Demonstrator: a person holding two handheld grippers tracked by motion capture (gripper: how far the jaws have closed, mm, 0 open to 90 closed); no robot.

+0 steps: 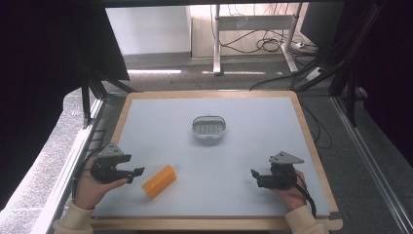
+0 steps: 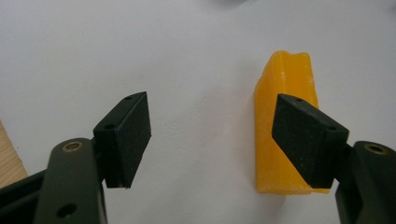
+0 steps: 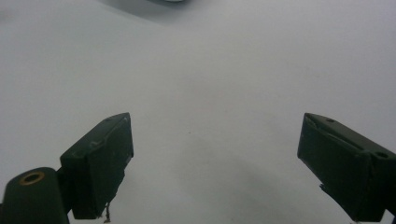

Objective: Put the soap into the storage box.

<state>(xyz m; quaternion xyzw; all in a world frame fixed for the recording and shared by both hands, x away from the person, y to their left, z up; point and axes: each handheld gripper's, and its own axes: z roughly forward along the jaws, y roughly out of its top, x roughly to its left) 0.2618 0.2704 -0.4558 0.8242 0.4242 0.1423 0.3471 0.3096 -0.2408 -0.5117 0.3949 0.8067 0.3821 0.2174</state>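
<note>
An orange-yellow block lies on the pale mat near the front left. My left gripper is just left of it, open, its tips a short way from the block's end. In the left gripper view the block stands partly behind the right jaw, and the gap of the left gripper holds nothing. My right gripper rests at the front right, open over bare mat; the right gripper has its jaws wide apart. A small white oval dish sits at the mat's middle.
The mat lies on a wood-edged table. Beyond the table's far edge are desk legs and cables on the floor. Dark frame struts stand at both sides.
</note>
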